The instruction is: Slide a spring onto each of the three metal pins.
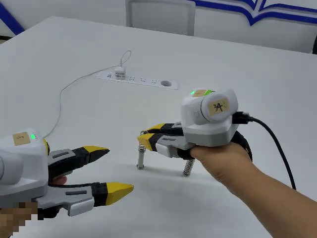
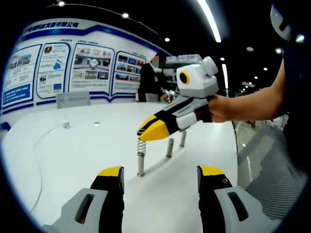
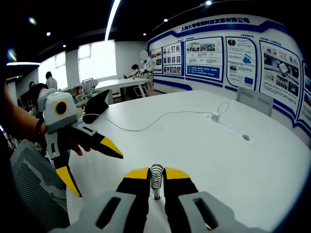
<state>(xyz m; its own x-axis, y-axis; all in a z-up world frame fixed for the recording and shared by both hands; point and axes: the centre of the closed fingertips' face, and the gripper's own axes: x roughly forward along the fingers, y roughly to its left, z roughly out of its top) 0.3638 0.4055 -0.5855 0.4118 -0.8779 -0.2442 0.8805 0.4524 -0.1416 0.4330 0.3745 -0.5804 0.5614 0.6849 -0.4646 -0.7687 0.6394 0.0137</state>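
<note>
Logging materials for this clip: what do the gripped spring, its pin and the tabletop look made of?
The spring looks like shiny coiled steel wire; the pin a smooth, dull-silver metal rod; the tabletop matte white, perhaps laminate, with soft reflections.

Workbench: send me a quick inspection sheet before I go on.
Surface: white table, flat.
Job's things: near pin carries a spring at its top; middle pin and far pin stand behind, at least one sprung.
Clutter: nothing seen.
Grippers: right tool shut on the spring; left tool open, apart from the pins.
Cables: power strip with plugged white cable; black cable trails from right tool.
Surroundings: chair, wall posters, people far back.
</note>
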